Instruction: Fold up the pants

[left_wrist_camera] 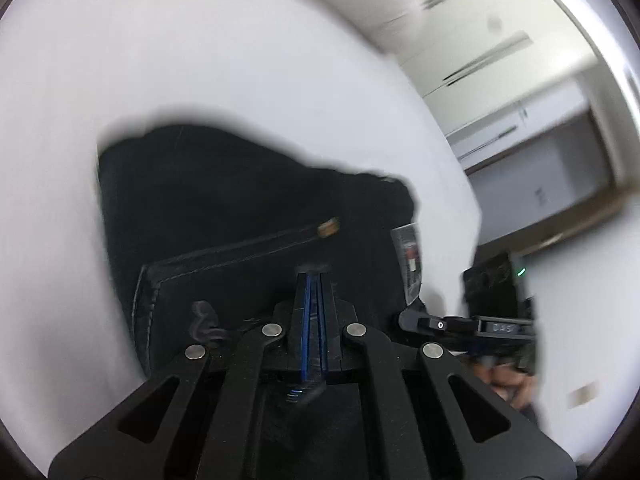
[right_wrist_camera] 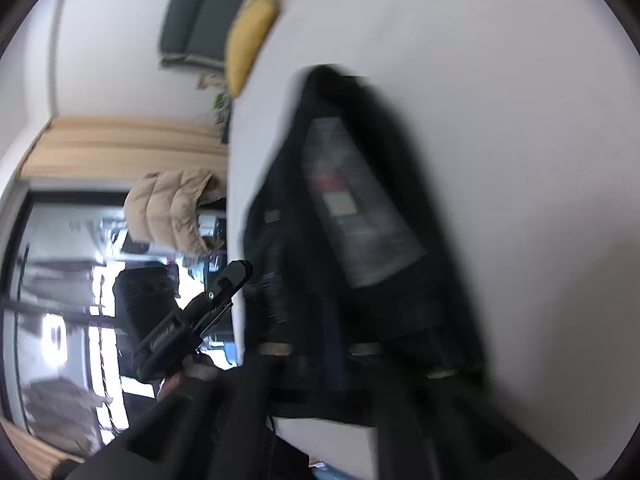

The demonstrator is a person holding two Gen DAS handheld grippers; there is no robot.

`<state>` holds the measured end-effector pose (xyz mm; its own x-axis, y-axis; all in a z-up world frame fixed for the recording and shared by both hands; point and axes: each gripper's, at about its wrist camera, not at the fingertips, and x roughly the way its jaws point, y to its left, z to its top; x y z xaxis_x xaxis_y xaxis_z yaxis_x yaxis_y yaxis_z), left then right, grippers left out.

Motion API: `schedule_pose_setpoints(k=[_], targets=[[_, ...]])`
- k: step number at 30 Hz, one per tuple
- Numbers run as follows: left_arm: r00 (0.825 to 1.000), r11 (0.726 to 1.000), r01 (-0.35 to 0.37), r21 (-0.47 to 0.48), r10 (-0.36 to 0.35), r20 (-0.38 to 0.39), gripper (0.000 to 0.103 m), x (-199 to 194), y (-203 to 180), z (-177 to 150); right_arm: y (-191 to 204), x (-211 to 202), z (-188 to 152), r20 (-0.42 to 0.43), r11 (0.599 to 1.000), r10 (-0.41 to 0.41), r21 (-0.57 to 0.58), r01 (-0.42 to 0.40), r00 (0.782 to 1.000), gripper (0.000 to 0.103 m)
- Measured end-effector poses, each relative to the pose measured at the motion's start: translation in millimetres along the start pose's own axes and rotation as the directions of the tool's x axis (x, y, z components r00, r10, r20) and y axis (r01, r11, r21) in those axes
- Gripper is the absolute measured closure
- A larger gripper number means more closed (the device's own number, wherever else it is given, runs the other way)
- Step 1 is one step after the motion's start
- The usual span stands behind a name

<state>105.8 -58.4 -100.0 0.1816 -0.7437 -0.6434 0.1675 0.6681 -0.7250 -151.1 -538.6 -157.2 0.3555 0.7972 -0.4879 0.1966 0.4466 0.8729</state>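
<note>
Both grippers were seen closed. Left gripper (left_wrist_camera: 314, 276), at the lower centre of the left wrist view, was shown with its blue-padded fingers (left_wrist_camera: 307, 312) pressed together, their tips over the dark cloth; whether a layer was pinched between them could not be told. Right gripper (right_wrist_camera: 336, 344), low in the right wrist view, was smeared by blur, and its jaws were taken as closed, with no sure sign of cloth caught in them.

Just beyond the left fingertips the black pants (left_wrist_camera: 224, 200) were laid on the white table (left_wrist_camera: 200, 48), bunched into a compact dark mass across the middle of the frame. A stitched pocket edge with a small tan tab (left_wrist_camera: 329, 227) was seen above the tips, and a plastic-sleeved hang tag (left_wrist_camera: 410, 256) at the cloth's right edge.

The fabric was judged soft and limp, fairly heavy like denim, not fragile and not slippery; sag and drag on the table were to be expected when lifted. Hold was judged best taken at thick seamed edges, waistband or hem corners, one per gripper, with the loose tag avoided.
</note>
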Motion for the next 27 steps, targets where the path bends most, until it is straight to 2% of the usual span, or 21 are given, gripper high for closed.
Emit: schedule_pose_setpoints(k=[2,6,7,9,13,14,15,16,17,18,20,22,23,24,25,26,27], targets=[[0.999,0.999,0.047,-0.004,-0.047,0.006,0.101,-1.0,9.9,-6.2,-15.0,-3.0,2.5,0.014,0.997,0.066,0.042,-0.066,0.998,0.103],[0.993,0.993,0.113,0.024,-0.113,0.015,0.101,-16.5,9.3,-31.2,-21.4,-9.2,4.8,0.013,0.997,0.078,0.022,-0.078,0.997,0.103],[0.994,0.993,0.106,0.043,-0.107,0.015,0.101,-20.5,7.9,-40.5,-21.4,-7.8,5.8,0.012,0.996,0.081,0.02,-0.081,0.997,0.103],[0.996,0.995,0.084,0.058,-0.084,0.01,0.101,-29.2,4.4,-57.6,-20.8,-11.5,4.7,0.011,0.998,0.068,0.012,-0.068,0.998,0.103],[0.995,0.992,0.097,0.08,-0.096,-0.019,0.101,-40.5,-1.7,-100.3,-5.3,-26.6,-3.3,0.01,0.998,0.003,-0.056,-0.003,1.0,0.099],[0.994,0.991,0.106,0.084,-0.105,-0.015,0.101,-49.9,-1.6,-111.6,0.3,-34.4,-5.9,0.022,0.997,-0.001,-0.077,0.003,1.0,0.086],[0.995,0.991,0.103,0.088,-0.103,-0.001,0.101,-54.9,-1.7,-119.1,4.6,-42.8,-6.8,0.042,0.996,-0.006,-0.092,0.009,0.999,0.061],[0.996,0.991,0.09,0.094,-0.092,0.014,0.101,-62.6,-1.7,-119.7,7.8,-54.1,-7.7,0.073,0.994,-0.013,-0.104,0.021,0.997,0.05],[0.997,0.993,0.073,0.097,-0.075,0.026,0.101,-67.7,-0.6,-120.6,10.8,-65.7,-5.9,0.112,0.993,-0.023,-0.111,0.035,0.993,0.035],[0.998,0.994,0.039,0.098,-0.045,0.053,0.101,-76.3,1.1,-117.9,13.2,-72.5,-2.3,0.141,0.992,-0.037,-0.115,0.053,0.989,0.03],[0.996,0.998,0.009,0.067,-0.015,0.093,0.098,-85.9,8.9,-107.9,12.5,-79.7,11.3,0.154,0.991,-0.067,-0.107,0.084,0.986,0.029],[0.992,1.0,0.015,0.003,-0.015,0.123,0.084,-91.5,24.9,-96.4,9.2,-69.1,29.2,0.102,0.992,-0.077,-0.088,0.086,0.992,0.029],[0.991,0.999,0.029,-0.044,-0.023,0.135,0.064,-91.2,33.2,-89.2,7.8,-62.6,35.3,0.082,0.992,-0.085,-0.084,0.092,0.993,0.029],[0.99,0.997,0.042,-0.066,-0.033,0.138,0.031,-93.2,38.2,-83.1,5.7,-56.0,41.2,0.06,0.991,-0.1,-0.08,0.105,0.993,0.03],[0.989,0.995,0.045,-0.086,-0.032,0.144,0.023,-93.5,41.9,-78.4,3.9,-44.6,48.8,0.028,0.99,-0.118,-0.076,0.12,0.993,0.03],[0.987,0.993,0.04,-0.115,-0.021,0.161,0.02,-91.9,44.0,-74.7,2.9,-33.9,47.7,0.006,0.989,-0.125,-0.075,0.125,0.992,0.035],[0.988,0.99,0.061,-0.124,-0.042,0.148,0.019,-87.3,44.2,-71.5,2.2,-26.5,50.7,-0.014,0.988,-0.134,-0.074,0.133,0.991,0.041]])
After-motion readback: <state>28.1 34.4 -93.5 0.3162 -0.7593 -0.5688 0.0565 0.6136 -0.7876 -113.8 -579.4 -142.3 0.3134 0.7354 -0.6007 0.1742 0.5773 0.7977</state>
